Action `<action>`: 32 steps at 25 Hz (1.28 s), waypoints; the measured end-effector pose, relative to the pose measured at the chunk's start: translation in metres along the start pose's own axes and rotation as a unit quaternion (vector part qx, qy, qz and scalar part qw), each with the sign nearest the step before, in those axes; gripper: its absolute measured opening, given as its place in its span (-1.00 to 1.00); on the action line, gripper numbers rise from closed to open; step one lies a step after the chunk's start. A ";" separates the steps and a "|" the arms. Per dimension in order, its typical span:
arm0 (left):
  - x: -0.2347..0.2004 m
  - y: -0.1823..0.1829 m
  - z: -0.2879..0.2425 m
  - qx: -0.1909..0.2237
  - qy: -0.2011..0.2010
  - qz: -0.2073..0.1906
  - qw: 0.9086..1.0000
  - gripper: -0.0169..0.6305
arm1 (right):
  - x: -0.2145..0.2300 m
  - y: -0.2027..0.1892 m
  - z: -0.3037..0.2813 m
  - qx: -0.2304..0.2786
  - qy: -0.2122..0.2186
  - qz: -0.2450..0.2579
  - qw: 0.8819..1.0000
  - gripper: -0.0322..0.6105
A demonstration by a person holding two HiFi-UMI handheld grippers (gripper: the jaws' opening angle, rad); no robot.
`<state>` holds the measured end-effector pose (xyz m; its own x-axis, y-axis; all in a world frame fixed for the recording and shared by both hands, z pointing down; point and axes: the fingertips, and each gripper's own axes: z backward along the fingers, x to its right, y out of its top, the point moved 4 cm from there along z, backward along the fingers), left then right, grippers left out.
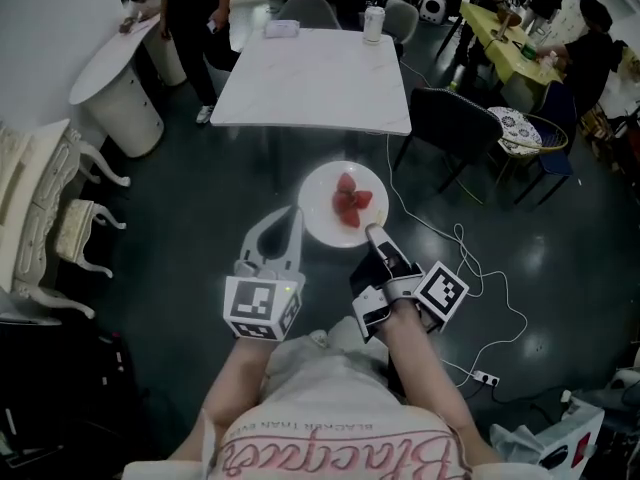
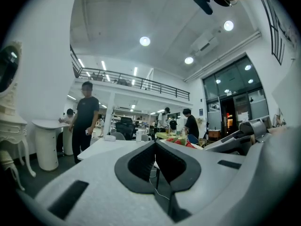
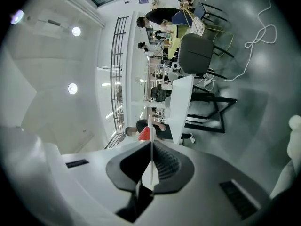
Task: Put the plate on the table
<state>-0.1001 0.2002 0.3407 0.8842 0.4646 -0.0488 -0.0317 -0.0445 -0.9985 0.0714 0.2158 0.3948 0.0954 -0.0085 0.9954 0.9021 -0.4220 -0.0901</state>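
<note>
**Q:** What fills the left of the frame?
**A:** A cream carved chair [image 1: 45,203] stands at the left edge. A white round-ended counter [image 1: 115,83] sits in the upper left. Both are on a dark glossy floor [image 1: 180,198].

**Q:** And the left gripper [image 1: 290,218]?
**A:** It is at lower centre-left, jaws pressed together with nothing between them. Its tips are just beside the plate's left rim; whether they touch cannot be told.

**Q:** Where is the plate?
**A:** The round white plate [image 1: 320,218] is mid-frame, held over the floor. It is short of the near edge of the white square table [image 1: 300,88] in the upper centre. Red strawberry pieces [image 1: 350,203] lie on it.

**Q:** What holds it?
**A:** The right gripper [image 1: 372,233], at lower centre-right, pinches the plate's near rim. Its own view shows that rim edge-on between the jaws.

**Q:** And farther right?
**A:** A silver can [image 1: 373,23] stands at the table's far edge. A dark chair [image 1: 455,118] is beside the table's right side. A white cable [image 1: 480,278] trails across the floor at lower right.
</note>
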 end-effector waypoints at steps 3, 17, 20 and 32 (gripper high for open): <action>-0.015 -0.005 -0.024 -0.006 -0.002 0.007 1.000 -0.93 | 0.006 0.011 -0.023 0.004 -0.007 -0.001 1.000 -0.86; -0.061 -0.007 -0.152 -0.023 -0.002 0.014 1.000 -0.93 | 0.021 0.086 -0.136 -0.005 -0.010 -0.014 1.000 -0.86; -0.070 -0.003 -0.187 -0.021 0.004 0.013 1.000 -0.93 | 0.020 0.109 -0.167 -0.012 -0.010 -0.015 1.000 -0.86; -0.100 0.006 -0.333 -0.022 0.032 0.010 0.999 -0.93 | 0.028 0.213 -0.286 -0.040 -0.008 -0.021 0.999 -0.86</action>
<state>-0.0337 -0.1414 0.3481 0.9117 0.4054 -0.0662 -0.0308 -0.0932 -0.9952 0.1460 -0.1334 0.4129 0.0655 0.0259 0.9975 0.8689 -0.4930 -0.0443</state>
